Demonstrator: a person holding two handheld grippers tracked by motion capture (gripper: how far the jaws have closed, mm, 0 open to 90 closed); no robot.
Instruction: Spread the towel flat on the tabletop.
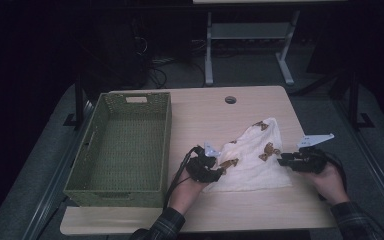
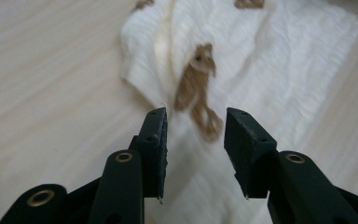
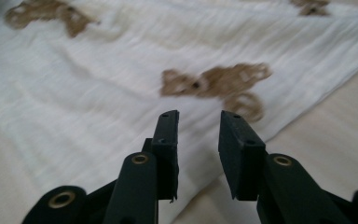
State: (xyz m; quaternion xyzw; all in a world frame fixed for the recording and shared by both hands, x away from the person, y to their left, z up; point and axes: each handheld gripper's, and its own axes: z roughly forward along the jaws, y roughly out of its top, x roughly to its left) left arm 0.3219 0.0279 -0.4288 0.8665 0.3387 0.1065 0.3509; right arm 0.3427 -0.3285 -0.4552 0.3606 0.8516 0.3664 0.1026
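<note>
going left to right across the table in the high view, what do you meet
green basket → left tool → white cloth with brown prints → right tool

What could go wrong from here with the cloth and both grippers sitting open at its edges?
1. The cloth lies rumpled, its near-left corner folded over; the left gripper might pinch two layers at once.
2. The right gripper has nothing between its pads at the right edge, so closing there could scrape the table and miss.
3. The green basket is close to the left hand; a swing could knock it.
</note>
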